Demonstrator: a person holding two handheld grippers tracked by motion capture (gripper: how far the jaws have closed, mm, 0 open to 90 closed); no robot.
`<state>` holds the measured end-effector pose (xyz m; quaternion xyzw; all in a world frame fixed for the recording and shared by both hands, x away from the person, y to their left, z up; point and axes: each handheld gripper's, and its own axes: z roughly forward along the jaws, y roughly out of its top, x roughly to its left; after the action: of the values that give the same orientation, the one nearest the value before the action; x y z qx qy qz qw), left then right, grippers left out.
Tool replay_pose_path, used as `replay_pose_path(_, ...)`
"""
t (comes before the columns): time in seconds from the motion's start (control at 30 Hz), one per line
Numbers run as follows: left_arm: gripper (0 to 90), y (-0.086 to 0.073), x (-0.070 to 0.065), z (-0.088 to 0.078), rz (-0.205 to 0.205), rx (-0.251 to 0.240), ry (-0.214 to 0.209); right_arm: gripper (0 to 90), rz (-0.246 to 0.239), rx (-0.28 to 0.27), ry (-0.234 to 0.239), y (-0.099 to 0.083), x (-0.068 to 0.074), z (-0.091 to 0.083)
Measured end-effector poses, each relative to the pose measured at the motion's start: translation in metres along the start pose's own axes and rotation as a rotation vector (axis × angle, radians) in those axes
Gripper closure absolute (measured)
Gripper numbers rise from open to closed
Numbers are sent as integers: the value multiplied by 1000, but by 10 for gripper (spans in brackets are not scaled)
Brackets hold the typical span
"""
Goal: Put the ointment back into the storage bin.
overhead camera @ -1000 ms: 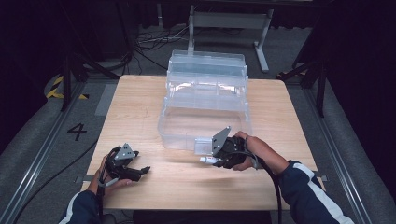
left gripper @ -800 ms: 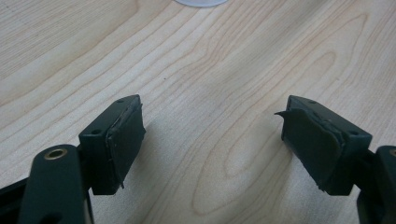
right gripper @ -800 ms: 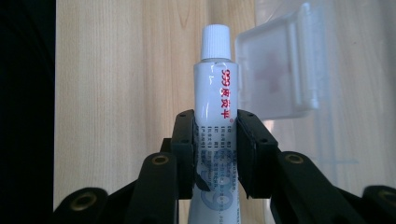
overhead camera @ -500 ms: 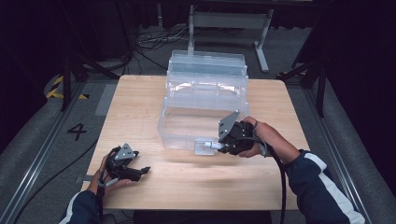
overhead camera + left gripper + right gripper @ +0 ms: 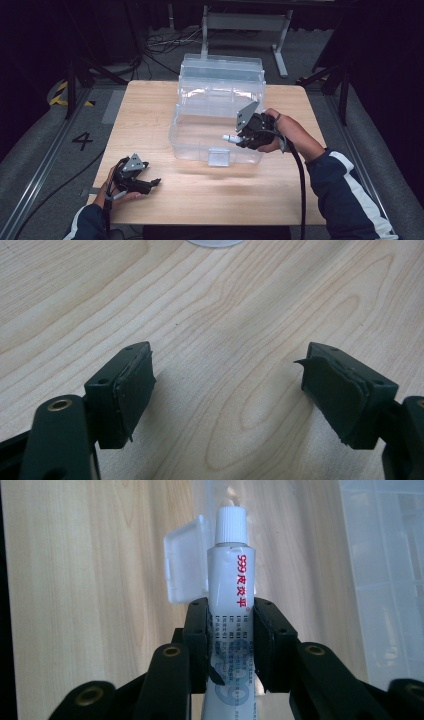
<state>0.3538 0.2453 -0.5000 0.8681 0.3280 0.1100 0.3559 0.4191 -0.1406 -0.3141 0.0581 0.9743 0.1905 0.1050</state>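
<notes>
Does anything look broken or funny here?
Yes, a little. On the left tongs, the black pads are frayed and peeling at the edges. Nothing is spilled: the tube sits straight in the right tongs, cap on, by the clear box.

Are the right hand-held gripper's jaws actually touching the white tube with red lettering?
Touching. In the right gripper view, the right hand-held gripper has both black pads pressed flat against the sides of the white tube with red lettering, with no gap on either side.
</notes>
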Motion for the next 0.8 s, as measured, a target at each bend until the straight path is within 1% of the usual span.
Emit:
replay_pose_path(0.1,214,0,0,0,0,0,0,707,3,10,2,2,-8,2)
replay_pose_path(0.13,214,0,0,0,0,0,0,707,3,10,2,2,-8,2)
replay_pose_path(0.17,214,0,0,0,0,0,0,707,7,21,-1,3,-13,5)
replay_pose_path(0.2,214,0,0,0,0,0,0,707,7,25,1,4,-15,6)
replay_pose_path(0.43,214,0,0,0,0,0,0,707,4,43,10,9,-25,14)
replay_pose_path(0.53,214,0,0,0,1,-1,0,707,11,44,17,9,-27,17)
replay_pose_path(0.63,214,0,0,0,0,0,0,707,15,58,16,10,-32,22)
replay_pose_path(0.7,214,0,0,0,0,0,0,707,22,67,24,10,-35,27)
replay_pose_path(0.8,214,0,0,0,0,-1,-1,707,19,85,19,11,-37,33)
